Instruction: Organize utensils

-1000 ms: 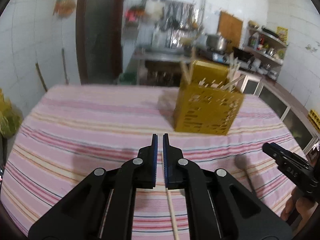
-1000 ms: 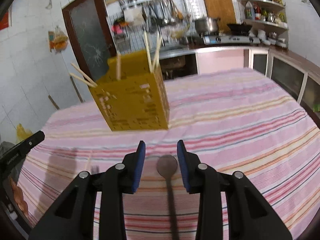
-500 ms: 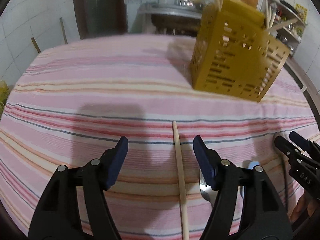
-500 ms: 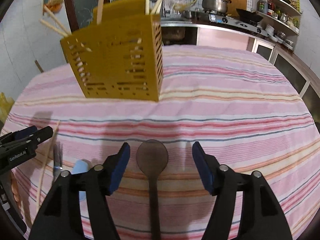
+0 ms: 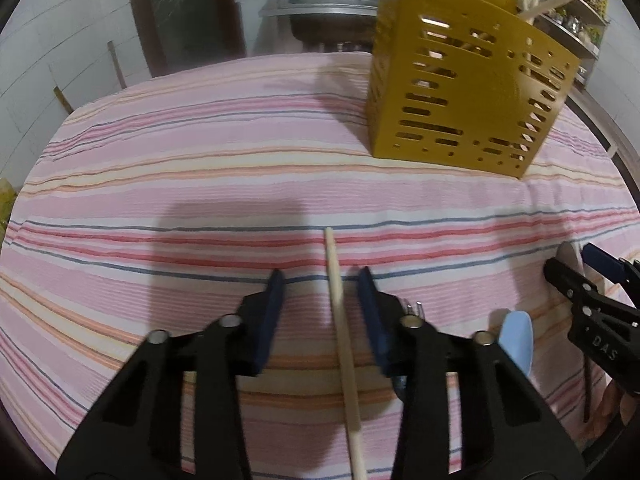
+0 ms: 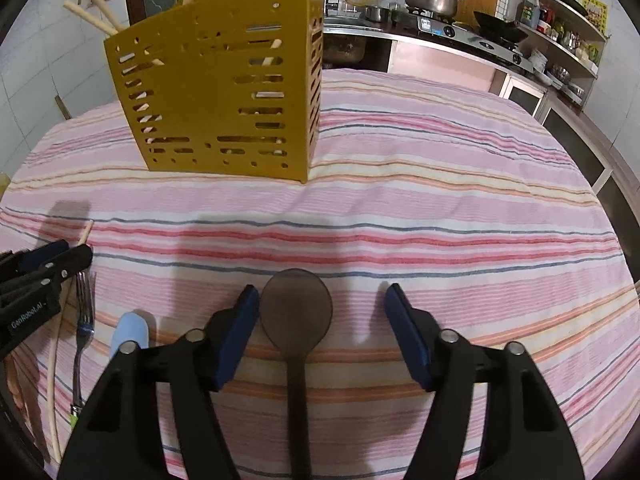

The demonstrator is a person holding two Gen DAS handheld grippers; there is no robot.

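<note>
Ahead of my fingers, the yellow caddy (image 6: 224, 96) held chopsticks (image 6: 96, 16). Left gripper (image 5: 322, 292) was closing around a loose chopstick (image 5: 340, 320), right gripper (image 6: 320, 312) around the dark spoon (image 6: 296, 312), neither touching.

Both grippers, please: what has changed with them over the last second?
Both dropped toward the tablecloth. The left gripper, formerly shut, now straddles the chopstick, jaws closing. The right gripper opened wider around the dark spoon, now closing. The yellow holder stayed put.
</note>
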